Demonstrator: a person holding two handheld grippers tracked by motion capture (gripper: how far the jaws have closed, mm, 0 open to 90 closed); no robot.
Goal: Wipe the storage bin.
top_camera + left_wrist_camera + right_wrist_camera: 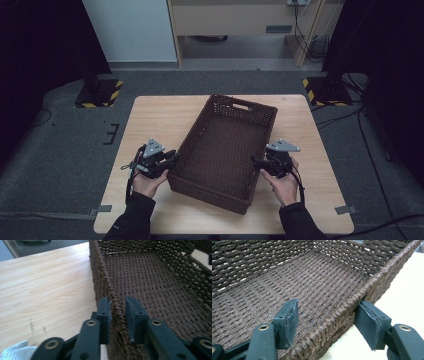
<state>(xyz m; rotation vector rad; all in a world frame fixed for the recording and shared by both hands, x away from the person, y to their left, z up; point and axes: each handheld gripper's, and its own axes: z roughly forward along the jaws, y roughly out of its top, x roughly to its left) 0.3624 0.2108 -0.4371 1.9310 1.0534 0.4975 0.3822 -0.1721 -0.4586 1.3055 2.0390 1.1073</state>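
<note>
A dark brown woven basket [245, 107] lies slantwise on the wooden table [150, 120], and nothing is inside it. My left gripper [173, 156] meets the basket's left long wall near the front corner. In the left gripper view the basket wall [100, 277] runs between the jaws of the left gripper [118, 312], and both pads press on it. My right gripper [256, 161] is at the opposite long wall. In the right gripper view the right gripper [327, 315] straddles the basket rim [372, 282] with wide jaws. Its inner pad [290, 315] hangs free over the basket floor.
Both hands come in from the table's front edge. Two stand bases with yellow and black stripes [100, 92] [327, 90] sit on the floor beyond the far corners. A bit of white cloth [15, 351] shows beside the left jaws.
</note>
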